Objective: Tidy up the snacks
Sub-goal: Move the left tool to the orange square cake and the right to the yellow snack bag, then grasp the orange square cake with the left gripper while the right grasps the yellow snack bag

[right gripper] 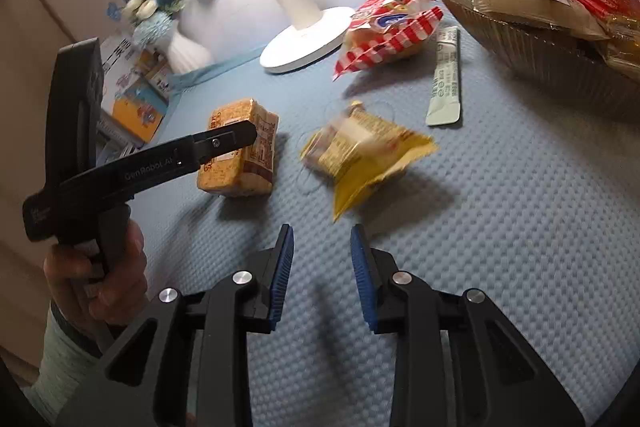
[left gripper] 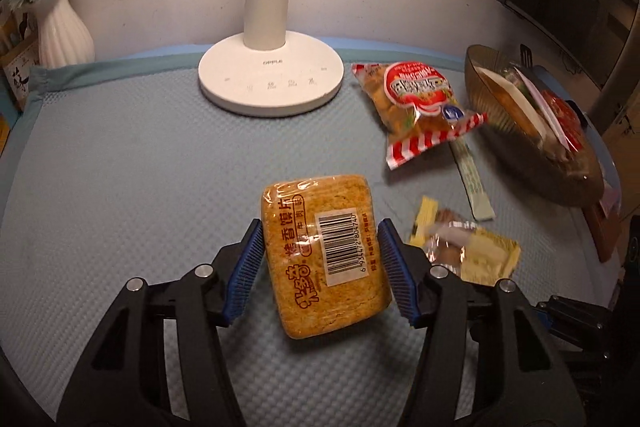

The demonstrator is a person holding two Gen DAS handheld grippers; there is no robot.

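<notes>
My left gripper is shut on an orange rice-cracker pack with a barcode label, its blue pads pressing the pack's two long sides. In the right wrist view the same pack is tilted on its edge just over the blue mat, with one of the left fingers across it. My right gripper is open and holds nothing. It hovers over the mat just short of a blurred yellow packet. A brown ribbed glass bowl holding several packets stands at the right.
On the mat lie a red-and-white striped snack bag, a pale green stick sachet and the yellow packet. A white desk lamp and a white vase stand at the back. A person's hand grips the left tool.
</notes>
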